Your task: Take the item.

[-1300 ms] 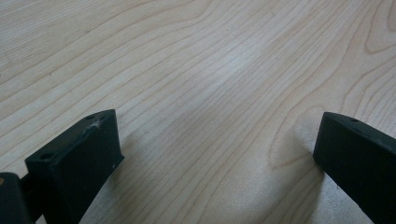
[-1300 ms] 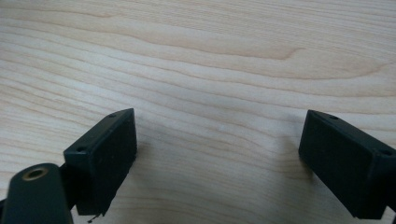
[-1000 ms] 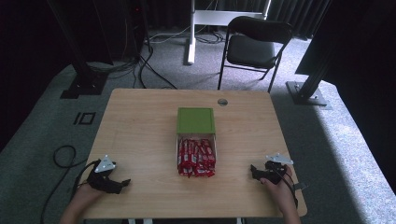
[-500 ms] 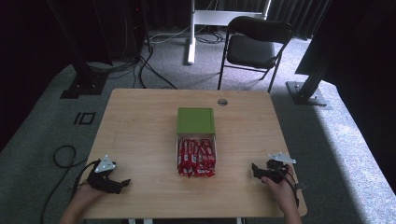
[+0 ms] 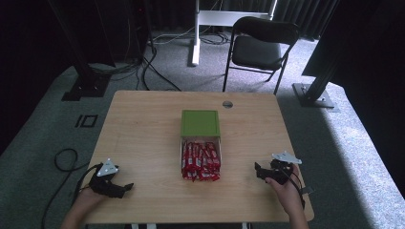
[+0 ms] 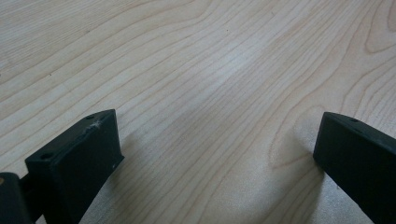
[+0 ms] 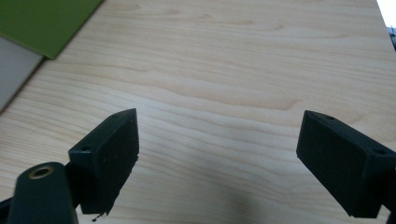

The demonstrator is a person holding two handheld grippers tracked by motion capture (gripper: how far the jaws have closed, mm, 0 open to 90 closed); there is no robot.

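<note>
A green box (image 5: pixel 200 123) sits at the middle of the wooden table (image 5: pixel 143 124), and its green corner (image 7: pixel 44 21) reaches into the right gripper view. Just in front of it lies a pile of red wrapped bars (image 5: pixel 200 161). My left gripper (image 5: pixel 125 188) rests near the table's front left, a hand on it, open with bare wood between its jaws (image 6: pixel 217 154). My right gripper (image 5: pixel 258 171) lies at the front right, held by the other hand, open over bare wood (image 7: pixel 217 149) and empty.
A small round grommet (image 5: pixel 227 104) sits near the table's far edge. Behind the table stand a black chair (image 5: pixel 260 45) and a white stand (image 5: pixel 196 33). Black frame posts (image 5: pixel 315 71) and cables (image 5: pixel 62 160) are on the floor around the table.
The right gripper has shifted slightly on the table. The left gripper, the box and the bars stay put.
</note>
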